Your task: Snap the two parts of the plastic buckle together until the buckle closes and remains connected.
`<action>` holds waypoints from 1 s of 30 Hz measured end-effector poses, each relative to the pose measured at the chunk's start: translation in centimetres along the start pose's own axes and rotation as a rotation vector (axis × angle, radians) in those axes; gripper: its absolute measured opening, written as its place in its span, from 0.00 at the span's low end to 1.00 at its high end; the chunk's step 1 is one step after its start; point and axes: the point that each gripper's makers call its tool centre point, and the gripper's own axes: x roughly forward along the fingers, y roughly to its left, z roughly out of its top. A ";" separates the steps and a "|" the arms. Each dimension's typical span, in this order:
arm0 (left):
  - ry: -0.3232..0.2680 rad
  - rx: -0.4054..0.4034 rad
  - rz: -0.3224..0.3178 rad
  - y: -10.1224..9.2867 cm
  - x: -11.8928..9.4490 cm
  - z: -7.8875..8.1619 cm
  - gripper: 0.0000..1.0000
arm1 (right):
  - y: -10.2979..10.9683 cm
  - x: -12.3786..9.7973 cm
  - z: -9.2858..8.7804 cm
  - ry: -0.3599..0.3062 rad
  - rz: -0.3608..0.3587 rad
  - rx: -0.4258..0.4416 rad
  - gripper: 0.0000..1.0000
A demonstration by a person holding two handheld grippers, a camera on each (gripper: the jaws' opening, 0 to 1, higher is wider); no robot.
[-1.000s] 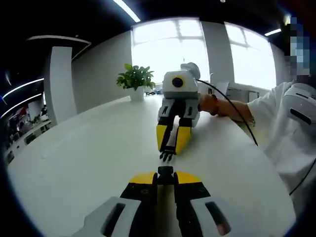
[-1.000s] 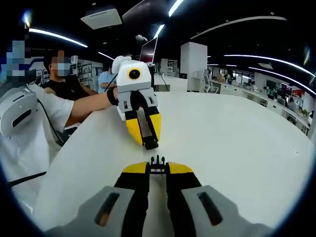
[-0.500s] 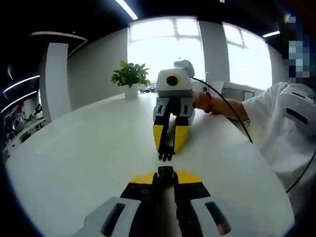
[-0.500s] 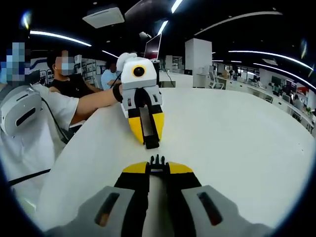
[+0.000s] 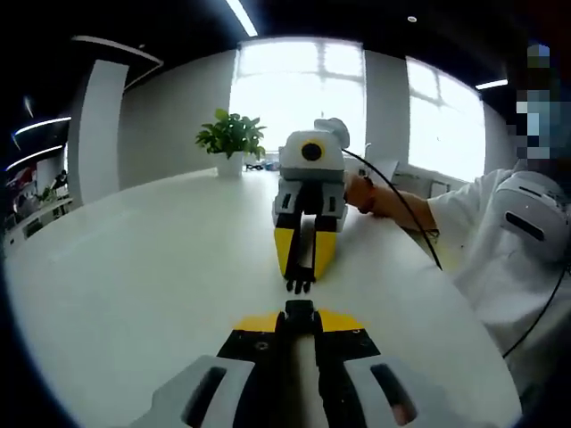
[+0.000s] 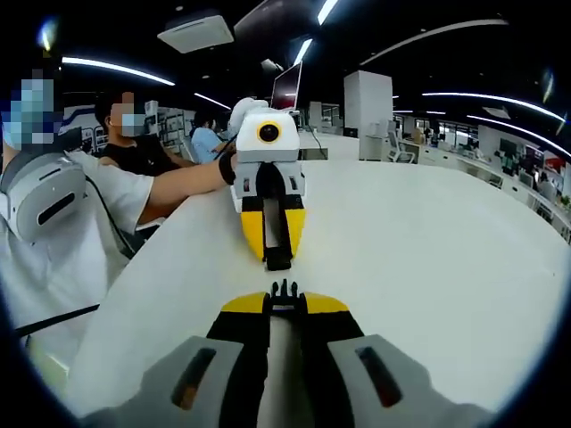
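My left gripper [image 5: 299, 319] is shut on the black socket half of the buckle [image 5: 299, 311], which pokes out between its yellow tips. Straight ahead, my right gripper [image 5: 302, 270] points back at it, shut on the pronged half [image 5: 300, 285]. A small gap separates the two halves. In the right gripper view, the pronged half [image 6: 285, 289] sticks out of my right gripper [image 6: 285, 304], and the left gripper [image 6: 277, 252] faces it with the socket half [image 6: 277, 261] a little way off. Both hover just above the white table [image 5: 134, 267].
A potted plant [image 5: 230, 138] stands at the table's far edge by the windows. The person's sleeve [image 6: 85, 205] and arm lie along one side of the table. A monitor [image 6: 287, 86] and other people sit behind. Open tabletop [image 6: 428, 241] lies on the other side.
The two grippers have lined up more squarely nose to nose, and the gap between the buckle halves has stayed small. Both stay shut on their halves.
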 end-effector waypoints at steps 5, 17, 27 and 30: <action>-0.002 0.023 -0.006 -0.1 0.0 0.1 0.12 | 0.2 0.1 0.0 -0.005 0.008 -0.009 0.12; 0.009 0.054 -0.022 -1.6 0.9 0.2 0.12 | 1.1 0.6 0.2 -0.027 0.040 -0.030 0.12; 0.044 0.074 -0.016 -1.8 1.0 0.1 0.12 | 1.1 0.6 0.3 -0.029 0.049 -0.044 0.12; 0.044 0.070 -0.015 -1.2 0.9 0.1 0.12 | 0.9 0.7 0.3 -0.033 0.047 -0.041 0.12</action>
